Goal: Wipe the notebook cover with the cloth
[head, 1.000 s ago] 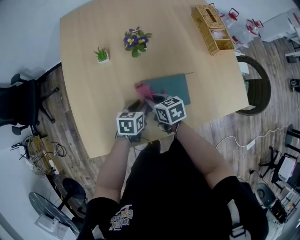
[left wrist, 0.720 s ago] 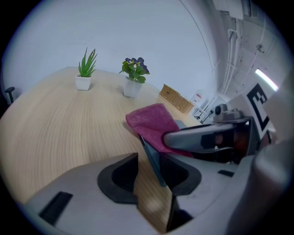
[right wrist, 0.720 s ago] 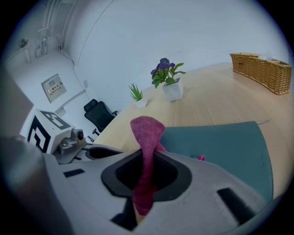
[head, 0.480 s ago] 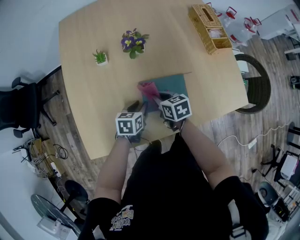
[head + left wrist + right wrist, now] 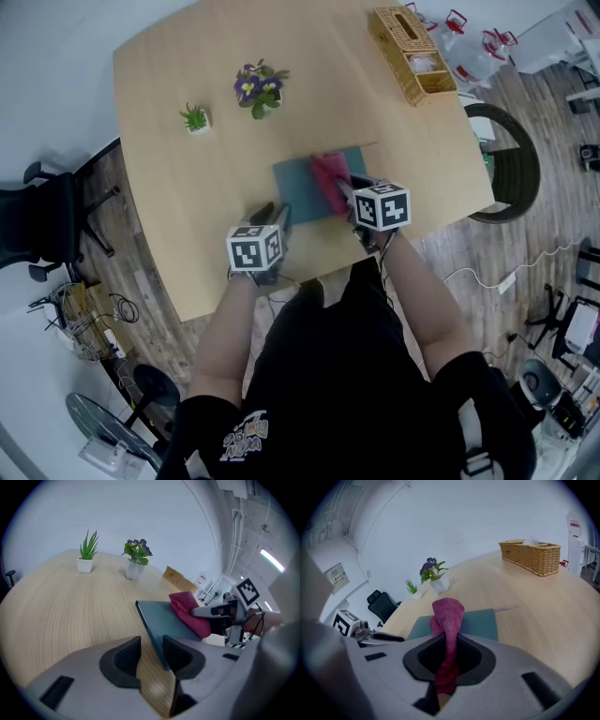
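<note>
A: Right tool (image 5: 449, 667) clamped on the magenta cloth (image 5: 448, 613), which is draped on the teal notebook (image 5: 298, 180) toward the table's (image 5: 187, 150) near edge, ready to drag across.
B: Left tool (image 5: 151, 654)?
A: Jaws apart, astride the notebook's near edge. Probably bracing it against sliding; contact unclear.

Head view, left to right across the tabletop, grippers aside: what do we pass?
small green plant → purple flower pot → pink cloth → wicker basket. I left out the notebook: it spans under the cloth.
</note>
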`<move>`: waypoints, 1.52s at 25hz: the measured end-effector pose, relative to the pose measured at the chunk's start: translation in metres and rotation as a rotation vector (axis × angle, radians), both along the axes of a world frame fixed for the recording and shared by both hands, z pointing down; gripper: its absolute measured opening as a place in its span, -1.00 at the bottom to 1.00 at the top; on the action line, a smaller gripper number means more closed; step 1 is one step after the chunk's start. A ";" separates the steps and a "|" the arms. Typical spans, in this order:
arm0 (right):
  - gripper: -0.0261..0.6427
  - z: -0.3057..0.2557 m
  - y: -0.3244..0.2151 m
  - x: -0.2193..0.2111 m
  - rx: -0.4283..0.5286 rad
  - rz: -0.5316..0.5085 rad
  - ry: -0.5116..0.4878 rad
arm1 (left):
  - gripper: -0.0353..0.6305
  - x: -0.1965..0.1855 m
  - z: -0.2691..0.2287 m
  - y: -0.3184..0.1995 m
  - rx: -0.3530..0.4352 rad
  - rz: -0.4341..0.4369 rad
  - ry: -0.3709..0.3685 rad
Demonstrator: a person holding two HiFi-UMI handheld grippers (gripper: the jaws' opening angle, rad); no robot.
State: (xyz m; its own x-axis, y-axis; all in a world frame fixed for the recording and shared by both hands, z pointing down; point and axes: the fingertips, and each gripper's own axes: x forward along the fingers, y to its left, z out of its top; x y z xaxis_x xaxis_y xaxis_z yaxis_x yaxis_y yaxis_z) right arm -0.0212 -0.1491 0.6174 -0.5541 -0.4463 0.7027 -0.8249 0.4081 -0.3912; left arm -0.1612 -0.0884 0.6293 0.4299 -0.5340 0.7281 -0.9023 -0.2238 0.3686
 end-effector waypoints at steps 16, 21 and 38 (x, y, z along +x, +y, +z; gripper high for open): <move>-0.76 -0.001 -0.020 0.103 0.006 0.215 0.082 | -0.47 0.001 -0.001 0.000 0.002 -0.001 -0.003; -0.76 -0.014 -0.024 0.119 0.064 0.279 0.117 | -0.47 0.001 -0.001 0.000 0.002 0.000 -0.001; -0.76 -0.053 -0.027 -0.012 0.123 0.091 -0.044 | -0.47 0.001 -0.001 0.000 -0.001 -0.002 0.005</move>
